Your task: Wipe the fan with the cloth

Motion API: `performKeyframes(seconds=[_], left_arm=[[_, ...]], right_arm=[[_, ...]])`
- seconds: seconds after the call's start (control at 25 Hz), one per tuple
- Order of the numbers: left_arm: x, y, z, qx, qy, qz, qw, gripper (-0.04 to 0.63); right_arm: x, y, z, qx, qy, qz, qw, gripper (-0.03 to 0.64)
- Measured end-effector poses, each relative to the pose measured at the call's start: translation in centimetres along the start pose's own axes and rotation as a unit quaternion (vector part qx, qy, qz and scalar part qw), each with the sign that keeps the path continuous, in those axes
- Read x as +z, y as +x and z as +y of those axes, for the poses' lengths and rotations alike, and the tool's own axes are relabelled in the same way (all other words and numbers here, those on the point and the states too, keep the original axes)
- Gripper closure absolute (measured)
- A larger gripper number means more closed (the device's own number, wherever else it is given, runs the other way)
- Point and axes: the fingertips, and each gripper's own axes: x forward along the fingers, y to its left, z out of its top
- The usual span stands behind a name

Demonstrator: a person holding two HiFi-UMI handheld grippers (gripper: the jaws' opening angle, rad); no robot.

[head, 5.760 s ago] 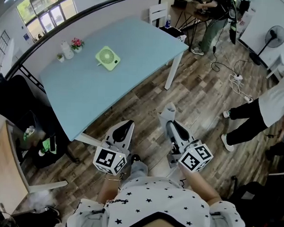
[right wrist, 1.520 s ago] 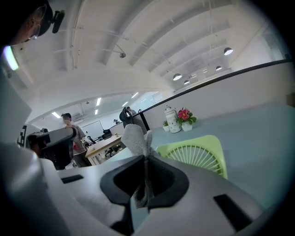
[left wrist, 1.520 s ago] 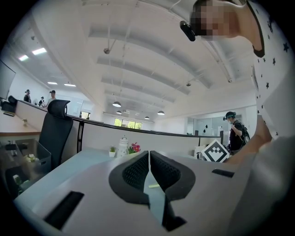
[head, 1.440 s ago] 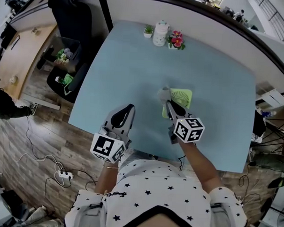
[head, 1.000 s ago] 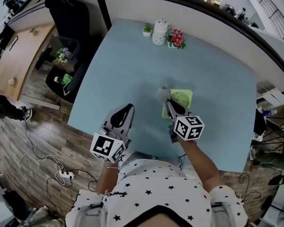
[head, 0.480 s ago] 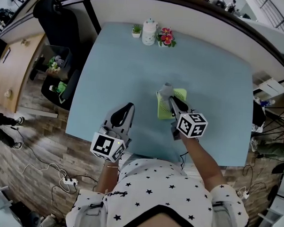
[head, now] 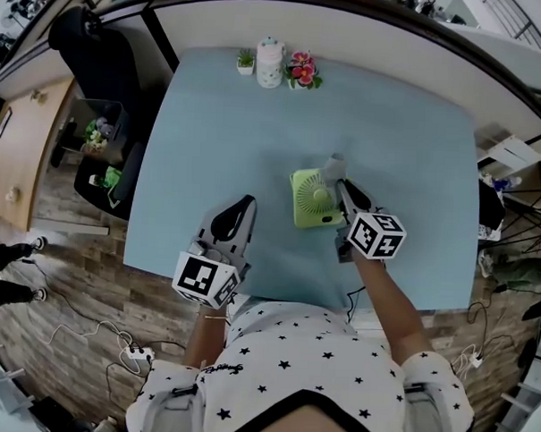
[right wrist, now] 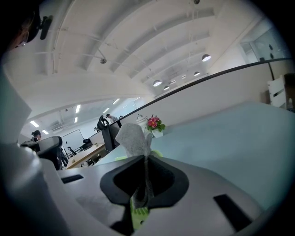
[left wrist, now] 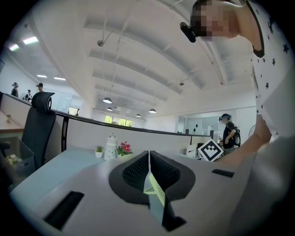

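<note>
Head view shows the left gripper (head: 244,203) near the counter's (head: 409,127) near edge, well to the left of the fan (head: 314,196) and taking no part. Its fingers are pressed together on nothing, as the left gripper view confirms (left wrist: 148,161).

The change is at the fan. Half a second ago the right gripper lay across the fan's face and covered much of it. Now the round grille is open to view and the right gripper (head: 341,182) sits along the fan's right edge. The grey cloth (head: 333,162) is pinched in its fingers and pokes out by the fan's far right corner. I judge that a stroke has carried the cloth across the face from left to right, so wiping is under way. The fan lies flat, face up, about mid-counter, with the white jar (head: 269,62) and the flower pot (head: 301,69) well beyond it at the far edge.

Some things stay unclear. The right gripper hides the fan's right edge in the head view, so I cannot tell whether the cloth touches the fan or hangs just above it. The right gripper view shows the cloth (right wrist: 133,136) standing up from the closed fingers. Of the fan it shows only a green sliver (right wrist: 138,214) beneath them.
</note>
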Motion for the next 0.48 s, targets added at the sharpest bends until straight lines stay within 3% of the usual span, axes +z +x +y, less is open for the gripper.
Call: performKeyframes(seconds=[0.48], left_arm=[[-0.1, -0.4, -0.3, -0.001, 0.003, 0.004, 1.0000, 0.561]], right_arm=[[-0.4, -1.2, -2.5, -0.033, 0.024, -0.011, 0.999, 0.592]])
